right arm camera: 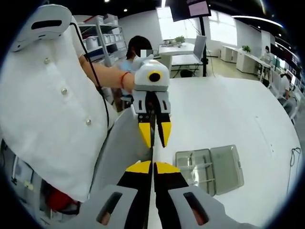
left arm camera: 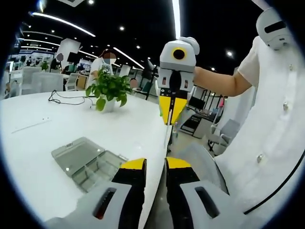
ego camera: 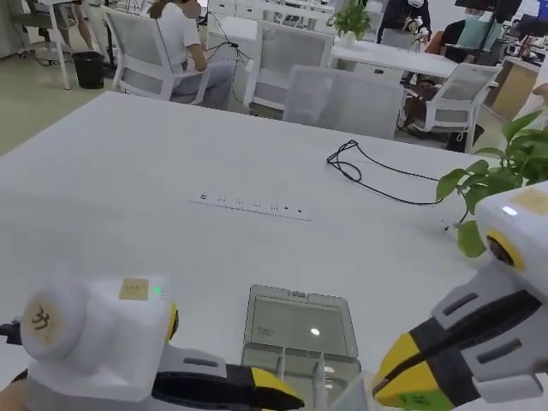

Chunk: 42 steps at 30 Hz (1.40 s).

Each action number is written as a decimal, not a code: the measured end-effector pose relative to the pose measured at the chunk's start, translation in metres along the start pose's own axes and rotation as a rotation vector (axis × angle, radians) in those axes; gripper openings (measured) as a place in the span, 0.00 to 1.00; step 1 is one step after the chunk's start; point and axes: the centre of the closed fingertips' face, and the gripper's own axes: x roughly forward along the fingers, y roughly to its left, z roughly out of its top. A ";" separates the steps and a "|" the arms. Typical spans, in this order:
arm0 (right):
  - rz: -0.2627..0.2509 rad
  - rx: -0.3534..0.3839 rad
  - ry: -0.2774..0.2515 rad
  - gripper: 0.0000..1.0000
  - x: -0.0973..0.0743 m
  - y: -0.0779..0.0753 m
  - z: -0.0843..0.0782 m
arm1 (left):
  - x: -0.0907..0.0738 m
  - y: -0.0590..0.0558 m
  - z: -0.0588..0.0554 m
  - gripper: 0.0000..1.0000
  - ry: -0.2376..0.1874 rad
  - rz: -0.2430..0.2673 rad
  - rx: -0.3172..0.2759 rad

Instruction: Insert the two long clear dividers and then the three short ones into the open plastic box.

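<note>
So the plastic box is parked open on the white table, just below the grippers. A couple of clear dividers can be seen standing in it, though the exact count can't be made out. Another clear strip is pinched edge-on in the closed right gripper, while the left gripper is set narrow, a small gap showing, at its near end. Reckoned partway done: this strip and probably more are left to be slotted in.
</note>
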 end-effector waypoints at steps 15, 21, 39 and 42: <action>-0.052 0.001 0.022 0.03 -0.002 -0.024 -0.004 | -0.014 0.018 -0.006 0.36 -0.009 0.090 -0.015; -0.071 -0.006 0.047 0.03 0.004 -0.038 -0.008 | -0.018 0.027 -0.011 0.48 -0.008 0.126 -0.016; -0.116 -0.003 0.092 0.03 0.037 -0.097 -0.038 | -0.027 0.055 -0.029 0.86 -0.009 0.196 -0.010; -0.118 0.000 0.079 0.03 0.045 -0.104 -0.043 | -0.026 0.058 -0.032 0.93 -0.017 0.198 -0.020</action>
